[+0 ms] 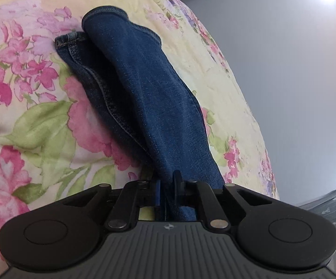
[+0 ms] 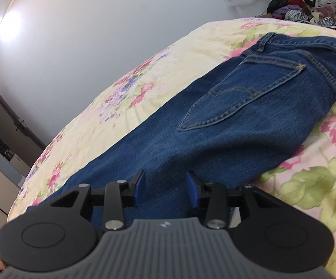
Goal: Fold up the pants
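Dark blue jeans (image 2: 226, 127) lie on a floral bedspread (image 2: 144, 88), back pocket up, waistband at the far right. In the left wrist view the leg part of the jeans (image 1: 140, 81) runs away from me, its hem ends at the far end. My left gripper (image 1: 168, 186) is shut on the denim leg fabric, which passes between its fingers. My right gripper (image 2: 165, 186) is open just above the thigh part of the jeans, one blue pad on each side, nothing between them.
The bed edge curves close to a pale wall (image 2: 86, 34) on the left. A pile of mixed clothes (image 2: 307, 7) sits at the far end of the bed. Dark furniture (image 2: 3, 121) stands beyond the bed's left edge.
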Demonstrator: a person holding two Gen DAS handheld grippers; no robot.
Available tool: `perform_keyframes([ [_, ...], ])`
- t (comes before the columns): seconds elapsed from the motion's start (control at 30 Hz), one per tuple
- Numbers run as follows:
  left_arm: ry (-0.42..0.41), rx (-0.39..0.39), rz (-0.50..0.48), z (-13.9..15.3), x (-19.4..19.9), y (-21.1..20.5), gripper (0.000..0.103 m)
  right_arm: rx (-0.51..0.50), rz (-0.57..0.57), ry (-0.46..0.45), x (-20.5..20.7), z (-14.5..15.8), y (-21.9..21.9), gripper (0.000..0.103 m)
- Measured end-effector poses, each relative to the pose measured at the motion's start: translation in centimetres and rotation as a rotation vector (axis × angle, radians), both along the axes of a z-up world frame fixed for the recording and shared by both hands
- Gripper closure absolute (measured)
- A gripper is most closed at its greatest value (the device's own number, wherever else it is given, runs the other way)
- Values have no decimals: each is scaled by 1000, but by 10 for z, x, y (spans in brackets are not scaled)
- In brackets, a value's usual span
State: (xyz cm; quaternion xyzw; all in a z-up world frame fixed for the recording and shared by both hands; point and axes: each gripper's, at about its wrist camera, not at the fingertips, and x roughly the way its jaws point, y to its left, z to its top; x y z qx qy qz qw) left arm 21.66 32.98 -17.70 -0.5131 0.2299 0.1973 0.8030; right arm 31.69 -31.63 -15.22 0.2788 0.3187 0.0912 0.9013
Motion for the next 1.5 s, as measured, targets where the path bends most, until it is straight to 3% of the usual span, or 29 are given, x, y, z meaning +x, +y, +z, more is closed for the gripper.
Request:
perform_keyframes([
  [0.07,-1,32,-11,3,-5,-3,92,15,-29,-2,-3,2,-10,67],
  [0.17,15,0,-22,-2,-8,3,92,54,-112,10,-9,4,-36,67],
  [0.23,26,-27,-30,-7,-5,7,91,97,-211,19,-14,4,-62,66],
  [0.47,60,-14,-27,-5,2,11,88,311,-507,62,-22,-15,-154,54],
  [0.53,60,-24,-23,-5,2,13,87,342,-554,75,-15,-21,-172,52],
  [0.7,67,-21,-17,-6,0,17,83,506,-601,78,16,-43,-209,36],
  [0.8,70,-19,-6,-5,0,16,84,516,-553,118,42,-53,-219,45],
  [0.87,70,12,-6,2,1,14,87,471,-534,139,52,-54,-223,72],
  [0.93,44,27,-11,10,0,15,89,447,-528,151,55,-50,-231,83],
  [0.97,24,21,-8,12,-2,16,89,437,-528,131,53,-42,-233,90],
  [1.03,18,9,-6,14,-3,19,89,424,-510,16,45,-15,-233,95],
  [1.07,31,10,-11,12,-2,20,89,426,-495,-41,40,-1,-234,95],
  [1.13,72,19,-20,6,-1,19,89,401,-486,-47,37,6,-234,95],
  [1.2,78,16,-20,1,-3,18,89,369,-518,58,40,-10,-237,95],
  [1.27,72,14,-19,0,-5,18,89,403,-552,190,40,-44,-248,90],
  [1.37,67,13,-37,1,-6,21,88,582,-545,78,23,-73,-255,81],
  [1.43,67,5,-43,0,-6,23,88,618,-544,68,21,-76,-255,72],
  [1.5,65,-1,-41,-1,-6,23,87,657,-539,68,21,-78,-255,72],
])
